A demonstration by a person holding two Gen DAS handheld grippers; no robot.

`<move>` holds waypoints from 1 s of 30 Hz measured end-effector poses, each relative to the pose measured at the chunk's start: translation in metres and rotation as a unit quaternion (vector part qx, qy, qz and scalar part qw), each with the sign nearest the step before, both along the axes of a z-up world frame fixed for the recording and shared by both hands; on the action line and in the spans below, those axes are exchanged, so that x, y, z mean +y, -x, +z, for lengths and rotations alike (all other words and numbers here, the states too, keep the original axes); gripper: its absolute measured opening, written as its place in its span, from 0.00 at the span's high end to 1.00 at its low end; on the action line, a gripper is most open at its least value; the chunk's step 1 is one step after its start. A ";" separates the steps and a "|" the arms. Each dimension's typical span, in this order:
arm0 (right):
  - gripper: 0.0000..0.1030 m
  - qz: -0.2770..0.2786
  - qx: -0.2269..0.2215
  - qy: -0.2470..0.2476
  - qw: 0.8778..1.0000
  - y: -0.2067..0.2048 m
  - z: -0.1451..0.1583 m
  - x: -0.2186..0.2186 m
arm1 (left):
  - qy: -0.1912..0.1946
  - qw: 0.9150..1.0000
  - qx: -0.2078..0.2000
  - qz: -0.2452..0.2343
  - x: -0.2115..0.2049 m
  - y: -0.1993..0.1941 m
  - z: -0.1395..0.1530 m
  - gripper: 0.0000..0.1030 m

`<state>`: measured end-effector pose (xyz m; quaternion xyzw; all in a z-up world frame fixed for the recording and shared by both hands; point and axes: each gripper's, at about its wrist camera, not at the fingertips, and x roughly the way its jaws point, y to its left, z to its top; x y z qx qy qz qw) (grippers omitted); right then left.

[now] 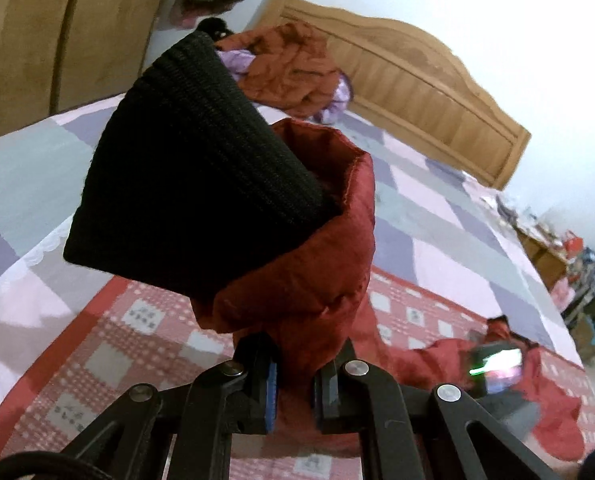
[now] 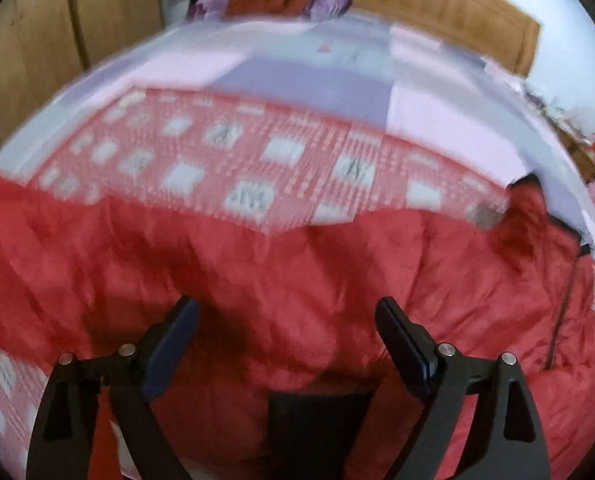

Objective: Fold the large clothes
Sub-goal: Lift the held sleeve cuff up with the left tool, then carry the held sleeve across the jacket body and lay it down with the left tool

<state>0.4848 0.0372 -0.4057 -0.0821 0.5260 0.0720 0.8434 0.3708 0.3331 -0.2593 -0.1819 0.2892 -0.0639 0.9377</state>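
Left gripper [image 1: 293,384] pinches the red jacket sleeve [image 1: 309,280] just behind its black knit cuff [image 1: 193,168], a shallow hold likely to slip under the garment's weight, while right gripper [image 2: 287,340], jaws wide and empty, hangs above the jacket body [image 2: 297,264].

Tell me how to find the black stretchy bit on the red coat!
Find the bed with its red checked blanket. Above it, the left gripper pinches a red sleeve. The cuff sticks out of its end: black and ribbed, unlike the shiny red fabric.

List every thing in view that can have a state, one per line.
left hand-held gripper: shut on the sleeve
sleeve: lifted, black ribbed cuff sticking out
right hand-held gripper: open, empty, above the red jacket
red jacket: spread, rumpled, on the bed
wardrobe doors: closed
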 end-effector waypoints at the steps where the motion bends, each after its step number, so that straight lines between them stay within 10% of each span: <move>1: 0.11 0.020 0.030 0.028 0.999 -0.002 -0.014 0.007 | -0.009 1.000 -0.004 -0.008 -0.007 0.003 0.005 0.93; 7: 0.11 -0.033 -0.075 -0.116 0.990 0.023 0.051 -0.026 | -0.050 0.995 -0.036 -0.073 -0.053 0.016 0.041 0.93; 17: 0.11 -0.052 -0.107 -0.083 0.989 0.151 0.087 -0.126 | -0.095 0.967 -0.083 -0.220 -0.197 0.023 0.091 0.93; 30: 0.11 -0.148 -0.110 -0.052 0.981 0.285 0.112 -0.309 | -0.099 0.925 -0.021 -0.367 -0.465 0.019 0.017 0.93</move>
